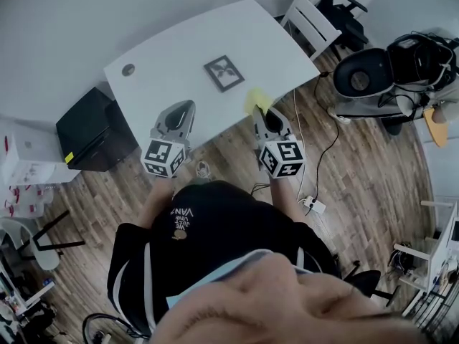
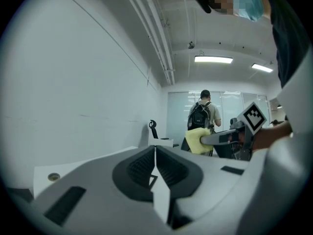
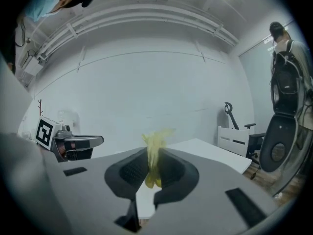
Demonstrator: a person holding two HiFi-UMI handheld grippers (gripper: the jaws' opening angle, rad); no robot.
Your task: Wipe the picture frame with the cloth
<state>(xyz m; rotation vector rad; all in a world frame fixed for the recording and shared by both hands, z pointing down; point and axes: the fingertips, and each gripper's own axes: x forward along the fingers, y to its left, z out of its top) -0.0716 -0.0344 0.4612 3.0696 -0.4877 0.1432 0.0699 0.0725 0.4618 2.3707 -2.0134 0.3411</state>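
Right gripper [image 1: 264,113] pinching yellow cloth [image 1: 257,99], near-right of picture frame [image 1: 224,73] flat on table [image 1: 158,56], nearer it. Left gripper [image 1: 183,112] closed, empty, near-left of frame, farther off.

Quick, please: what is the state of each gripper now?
Left gripper: closed, holding nothing.
Right gripper: closed on the cloth.
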